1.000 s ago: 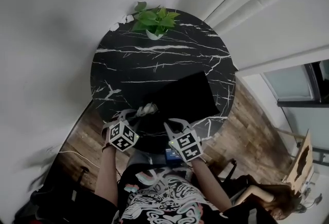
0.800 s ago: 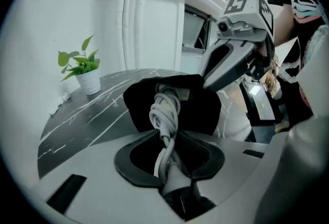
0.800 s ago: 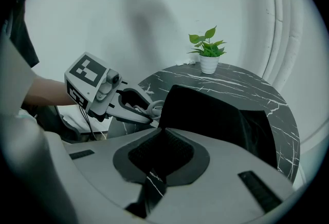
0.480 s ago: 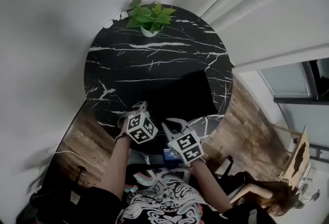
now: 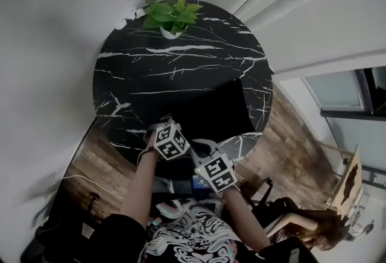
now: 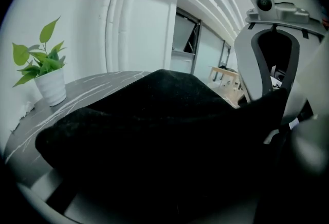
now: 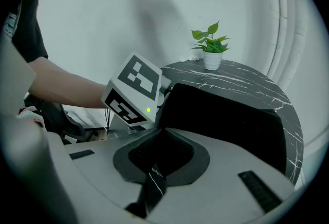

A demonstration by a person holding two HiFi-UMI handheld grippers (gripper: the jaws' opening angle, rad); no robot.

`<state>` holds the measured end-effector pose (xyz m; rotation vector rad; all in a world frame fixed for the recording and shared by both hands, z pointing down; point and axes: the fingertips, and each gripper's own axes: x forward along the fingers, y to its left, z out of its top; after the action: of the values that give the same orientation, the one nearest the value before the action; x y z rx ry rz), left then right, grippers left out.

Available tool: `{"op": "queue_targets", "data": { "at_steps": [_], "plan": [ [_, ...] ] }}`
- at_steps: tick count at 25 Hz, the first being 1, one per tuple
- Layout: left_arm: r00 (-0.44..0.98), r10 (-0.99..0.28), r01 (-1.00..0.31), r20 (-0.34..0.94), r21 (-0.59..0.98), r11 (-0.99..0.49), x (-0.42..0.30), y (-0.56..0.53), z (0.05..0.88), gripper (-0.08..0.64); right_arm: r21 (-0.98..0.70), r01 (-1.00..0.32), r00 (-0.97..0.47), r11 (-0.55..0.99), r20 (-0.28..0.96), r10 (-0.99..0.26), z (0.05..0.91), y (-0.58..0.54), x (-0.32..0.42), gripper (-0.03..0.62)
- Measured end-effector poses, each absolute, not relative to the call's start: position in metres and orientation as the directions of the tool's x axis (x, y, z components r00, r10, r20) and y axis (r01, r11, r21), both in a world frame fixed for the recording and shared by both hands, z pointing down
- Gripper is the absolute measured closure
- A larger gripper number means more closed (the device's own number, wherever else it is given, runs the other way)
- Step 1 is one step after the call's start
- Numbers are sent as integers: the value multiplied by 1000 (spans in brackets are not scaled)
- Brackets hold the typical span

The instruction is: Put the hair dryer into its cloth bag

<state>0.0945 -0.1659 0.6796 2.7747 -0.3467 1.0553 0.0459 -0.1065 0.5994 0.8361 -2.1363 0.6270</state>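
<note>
Lower centre of the head view: cloth bag [image 5: 214, 111] lies on the marble table [image 5: 181, 69], with both grippers at its near edge. Right gripper [image 5: 204, 148] has its jaws closed together on a thin black strap [image 7: 151, 187]. Left gripper [image 5: 164, 126] has its jaws buried under black cloth, so I cannot tell their state.

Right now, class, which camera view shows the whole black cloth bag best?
The head view: the cloth bag lies almost whole on the round table. The left gripper view sits so close that the cloth bag is a dark mass filling the frame; the right gripper view shows only one side.
</note>
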Motion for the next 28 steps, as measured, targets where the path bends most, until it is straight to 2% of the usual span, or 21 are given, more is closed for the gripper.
{"op": "queue_targets", "data": {
  "at_steps": [1,2,4,5,10,13,16,18,22,23,25,28],
  "plan": [
    [730,-139,-255,669,78,-964,95,-162,680,446,-164,-721,-514,674,778,-361,600,-106,43,565],
    [736,-115,-238,668,97,-966,96,-158,680,408,-163,-718,-518,677,774,-364,600,-105,42,565],
    [752,-90,-222,653,123,-967,96,-150,677,265,-166,-721,-522,673,769,-370,598,-103,41,563],
    [761,-96,-232,642,130,-964,95,-148,674,249,-173,-722,-524,670,768,-367,597,-102,42,563],
    [762,-171,-336,624,156,-929,54,-144,660,202,-177,-733,-552,657,720,-421,577,-97,38,543],
    [761,-212,-407,613,197,-892,21,-138,653,202,-177,-761,-551,624,684,-478,563,-89,45,493],
    [755,-301,-479,582,177,-860,-10,-136,637,205,-201,-800,-548,565,628,-553,545,-79,53,492],
    [750,-390,-543,534,160,-825,-27,-136,618,244,-247,-818,-556,520,569,-606,529,-73,58,493],
    [718,-588,-684,373,221,-695,-50,-128,563,487,-298,-833,-553,466,473,-686,505,-54,69,500],
    [696,-637,-716,331,256,-650,-53,-124,549,541,-291,-834,-552,470,462,-694,501,-48,71,526],
    [655,-706,-754,269,298,-586,-54,-116,522,546,-253,-841,-540,479,448,-712,494,-37,74,555],
    [618,-746,-786,250,197,-586,-43,-100,490,546,-180,-859,-507,479,426,-749,482,-25,80,563]
  ]
}}
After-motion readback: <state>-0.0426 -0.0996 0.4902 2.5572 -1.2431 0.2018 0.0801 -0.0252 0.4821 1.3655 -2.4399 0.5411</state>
